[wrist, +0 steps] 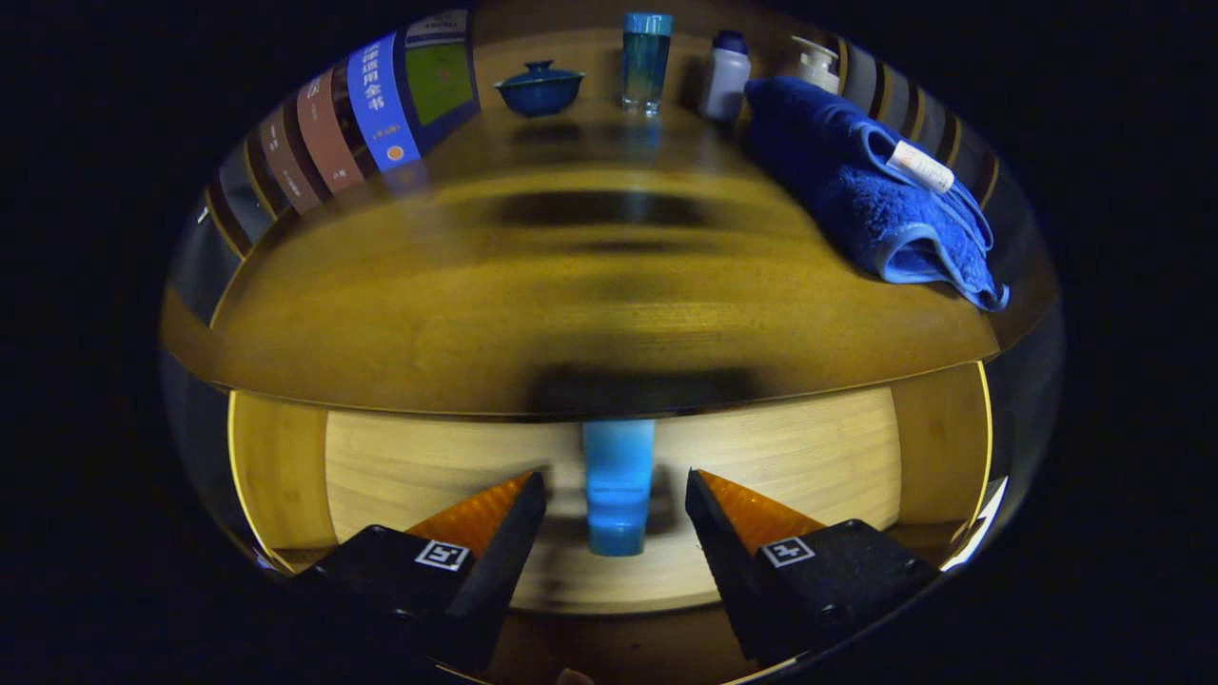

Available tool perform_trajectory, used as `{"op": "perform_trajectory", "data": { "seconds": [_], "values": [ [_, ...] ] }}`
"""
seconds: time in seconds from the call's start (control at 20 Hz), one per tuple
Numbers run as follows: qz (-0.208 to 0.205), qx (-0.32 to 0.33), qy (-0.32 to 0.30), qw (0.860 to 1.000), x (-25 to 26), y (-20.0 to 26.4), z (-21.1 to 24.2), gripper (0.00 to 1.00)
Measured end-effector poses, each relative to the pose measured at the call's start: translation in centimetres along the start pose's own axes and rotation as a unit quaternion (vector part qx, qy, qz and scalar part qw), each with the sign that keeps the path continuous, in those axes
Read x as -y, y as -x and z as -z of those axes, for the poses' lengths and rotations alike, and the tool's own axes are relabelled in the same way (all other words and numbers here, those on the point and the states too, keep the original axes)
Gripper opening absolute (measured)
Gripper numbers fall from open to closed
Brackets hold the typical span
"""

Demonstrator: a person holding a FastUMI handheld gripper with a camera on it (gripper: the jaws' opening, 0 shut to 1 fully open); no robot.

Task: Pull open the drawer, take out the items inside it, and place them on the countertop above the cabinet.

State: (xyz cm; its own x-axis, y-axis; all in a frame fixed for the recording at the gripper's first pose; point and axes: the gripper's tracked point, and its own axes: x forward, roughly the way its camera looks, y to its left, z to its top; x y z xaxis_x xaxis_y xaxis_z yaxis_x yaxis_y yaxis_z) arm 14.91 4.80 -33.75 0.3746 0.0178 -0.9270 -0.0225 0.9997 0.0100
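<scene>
The tool (617,499) ends in two wedge-shaped fingers (495,518) that taper to narrow tips. Each sits on a blocky black mount — and each mount bears a small square black-and-white marker (445,555) on top.

Chinese characters on blue book (383,100)

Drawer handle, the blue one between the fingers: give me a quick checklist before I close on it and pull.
1. Gripper open: ok, fingers spread apart.
2. Blue drawer handle centred between the fingers: ok.
3. Fingers touching the handle: not ok, gaps on both sides.
4. Drawer front shut: ok, it sits under the countertop edge.
5. Bare countertop space for items: ok, the blue towel lies on one side, the lidded bowl at the back.
6. Drawer contents: cannot tell.
</scene>
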Motion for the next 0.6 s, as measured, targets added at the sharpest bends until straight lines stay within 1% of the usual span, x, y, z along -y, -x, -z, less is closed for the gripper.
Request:
{"op": "perform_trajectory", "data": {
  "seconds": [0.1,0.2,0.25,0.3,0.35,0.4,0.45,0.5,0.6],
  "values": [
    [-0.022,-0.017,-0.013,1.0,-0.5,-0.7,0.1,0.95],
    [-0.044,-0.037,-0.024,0.998,-0.7,-1.4,0.9,0.81],
    [-0.044,-0.058,-0.026,0.997,-0.6,-1.5,1.6,0.75],
    [-0.035,-0.071,-0.028,0.996,-0.4,-1.7,1.9,0.68],
    [-0.026,-0.062,-0.017,0.998,0.1,-2.0,1.7,0.61],
    [-0.027,-0.069,-0.002,0.997,0.3,-1.4,1.8,0.55],
    [-0.028,-0.061,0.001,0.998,0.3,-1.6,1.8,0.48],
    [-0.029,-0.055,-0.005,0.998,0.3,-1.6,1.8,0.47],
    [-0.026,-0.047,0.003,0.999,0.6,-1.3,2.3,0.37]
  ]
}}
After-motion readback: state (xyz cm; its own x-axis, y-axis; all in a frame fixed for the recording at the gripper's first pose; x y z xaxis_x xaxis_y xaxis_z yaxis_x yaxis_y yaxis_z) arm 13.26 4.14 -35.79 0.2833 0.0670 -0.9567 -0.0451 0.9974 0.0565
